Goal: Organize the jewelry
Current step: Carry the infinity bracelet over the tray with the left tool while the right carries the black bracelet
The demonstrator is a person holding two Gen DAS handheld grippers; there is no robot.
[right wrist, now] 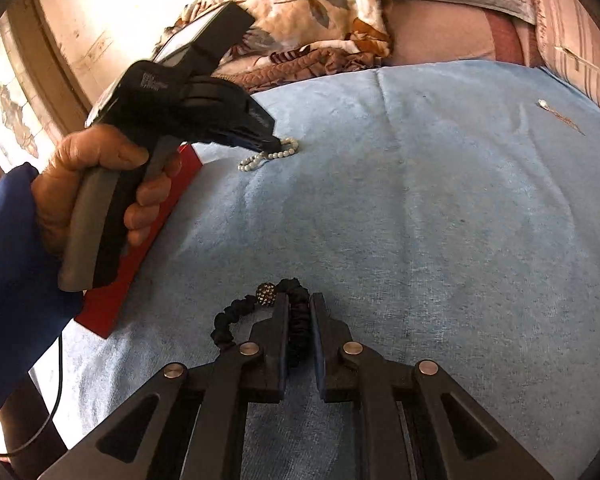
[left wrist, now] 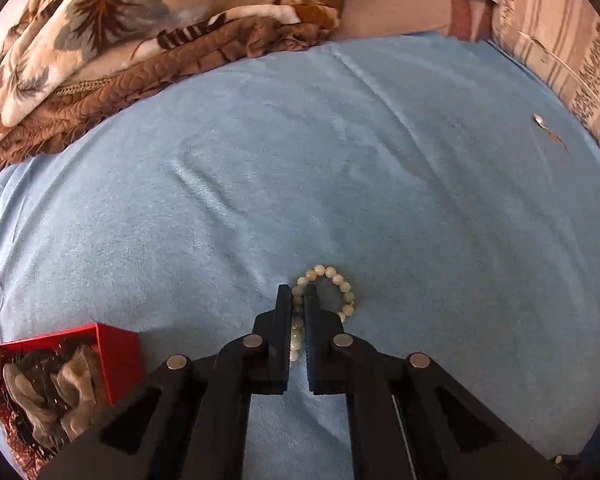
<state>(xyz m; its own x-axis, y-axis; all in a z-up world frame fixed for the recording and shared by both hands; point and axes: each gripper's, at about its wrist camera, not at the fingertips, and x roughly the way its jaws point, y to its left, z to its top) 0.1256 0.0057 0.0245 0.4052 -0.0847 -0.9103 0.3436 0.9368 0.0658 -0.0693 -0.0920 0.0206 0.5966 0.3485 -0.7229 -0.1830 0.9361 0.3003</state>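
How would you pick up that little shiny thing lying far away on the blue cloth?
The pendant lies flat on the blue cloth with a thin chain trailing from it. Probably best to come straight down from above and pinch the pendant's small solid body across its narrow width; the chain looks too fine and flat to catch. Both grippers are busy now, so one must let go first.

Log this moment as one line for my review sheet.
left claw: shut on pale bead bracelet | right claw: shut on black fabric bracelet | red box: open, beside left claw | surface: blue towel
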